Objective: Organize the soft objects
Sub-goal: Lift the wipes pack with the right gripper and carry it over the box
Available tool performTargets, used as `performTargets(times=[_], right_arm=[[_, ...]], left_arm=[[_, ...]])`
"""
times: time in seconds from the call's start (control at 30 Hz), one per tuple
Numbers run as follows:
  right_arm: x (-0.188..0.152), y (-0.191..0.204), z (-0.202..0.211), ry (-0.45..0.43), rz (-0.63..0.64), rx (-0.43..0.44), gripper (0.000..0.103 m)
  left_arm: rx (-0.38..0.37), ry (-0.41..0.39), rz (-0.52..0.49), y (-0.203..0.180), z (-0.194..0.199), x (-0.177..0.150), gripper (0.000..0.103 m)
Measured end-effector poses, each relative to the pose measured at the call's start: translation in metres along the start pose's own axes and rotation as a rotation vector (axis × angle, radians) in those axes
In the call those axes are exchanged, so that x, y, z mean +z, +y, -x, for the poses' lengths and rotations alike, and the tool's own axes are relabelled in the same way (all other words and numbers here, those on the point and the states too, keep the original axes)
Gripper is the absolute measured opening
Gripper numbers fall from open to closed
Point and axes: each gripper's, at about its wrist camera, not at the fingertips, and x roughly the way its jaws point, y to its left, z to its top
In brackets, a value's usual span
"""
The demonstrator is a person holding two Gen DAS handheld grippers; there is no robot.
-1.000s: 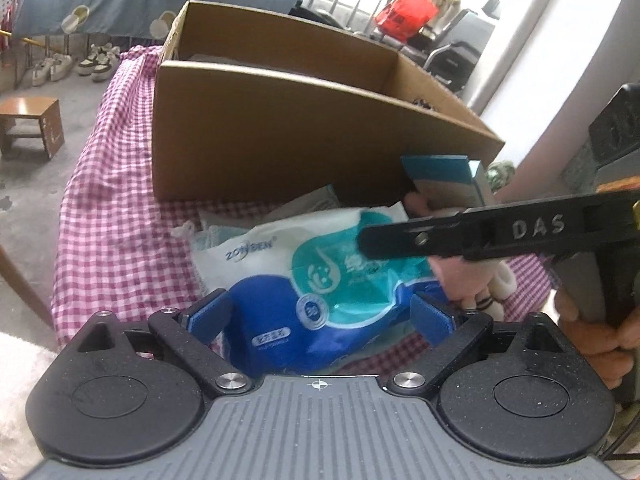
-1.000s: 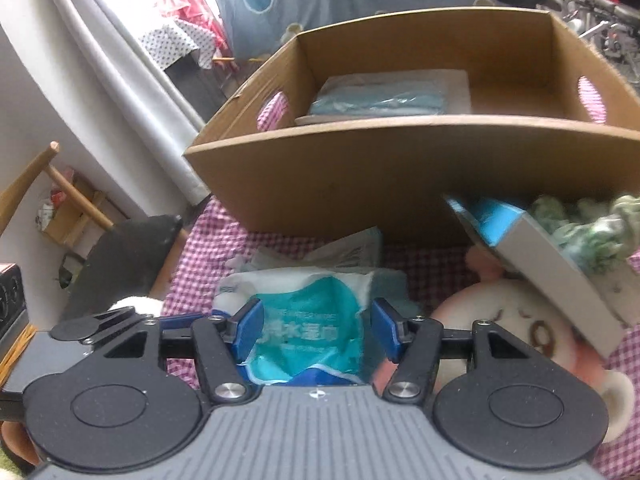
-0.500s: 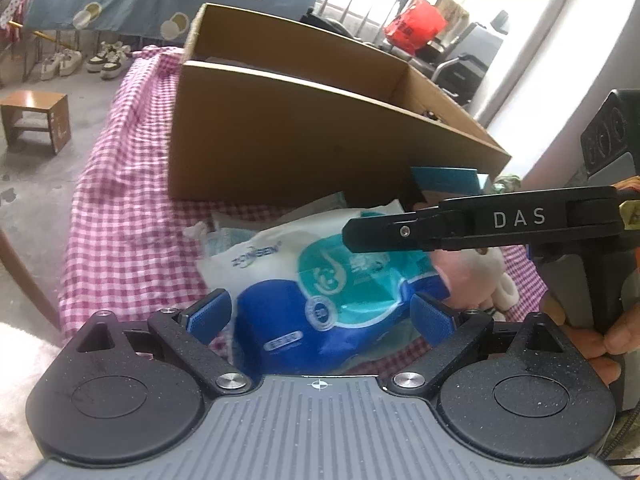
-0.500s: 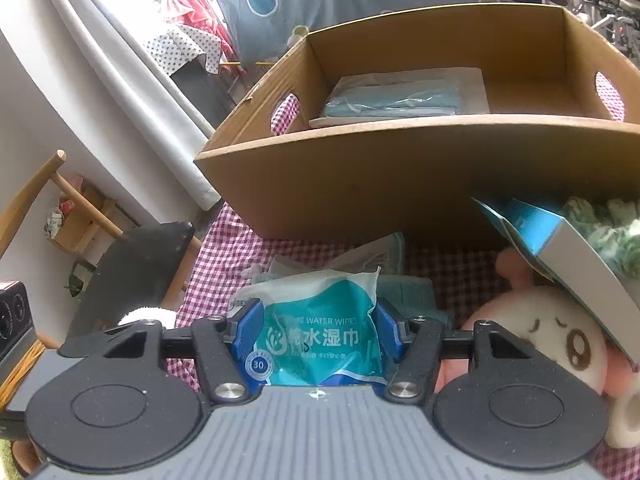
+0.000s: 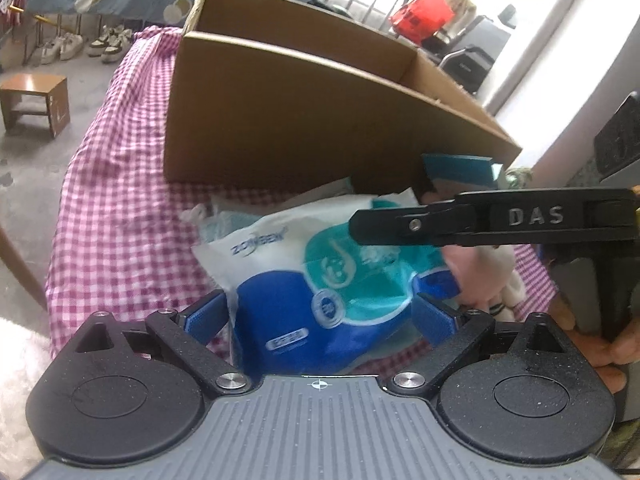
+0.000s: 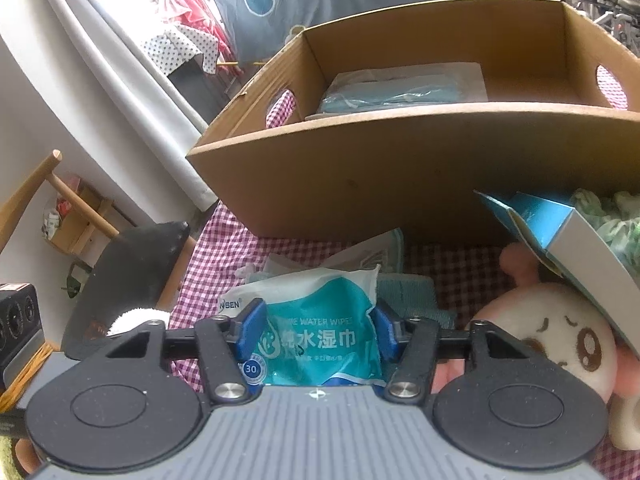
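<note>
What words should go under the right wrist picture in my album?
Right gripper has just closed its blue pads on the wet wipes pack, in front of the cardboard box.

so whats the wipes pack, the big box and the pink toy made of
Wipes pack: glossy printed plastic film, going by its crinkles and sheen. Big box: plain brown cardboard, matte, with cut edges and handle holes. Pink toy: looks like soft plush fabric with a stitched face.
</note>
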Motion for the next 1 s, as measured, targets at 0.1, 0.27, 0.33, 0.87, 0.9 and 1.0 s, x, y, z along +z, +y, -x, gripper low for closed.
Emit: performTargets(times=[0.1,0.27,0.33,0.87,0.9,1.0], right_arm=[[0.000,-0.004,0.002,-0.009,-0.025,0.014,0.047],[-0.001,-0.007,0.006,-0.013,-0.072,0.059,0.043],[0.000,-0.005,0.007,-0.014,-0.085,0.080,0.043],[0.015,-0.024,-0.011,-0.043,-0.178,0.099,0.044],[0.015,-0.026,-0.012,-0.041,-0.183,0.103,0.044],[0.014,-0.029,-0.014,-0.037,-0.189,0.108,0.044]], left_arm=[[-0.001,-0.008,0.023,-0.001,0.004,0.002,0.098],[0.026,-0.045,0.019,-0.005,0.015,0.006,0.099],[0.029,-0.063,0.016,-0.006,0.019,0.008,0.099],[0.071,-0.086,-0.100,-0.008,-0.003,0.017,0.098],[0.085,-0.082,-0.120,-0.011,-0.004,0.017,0.098],[0.126,-0.071,-0.158,-0.016,-0.009,0.014,0.098]])
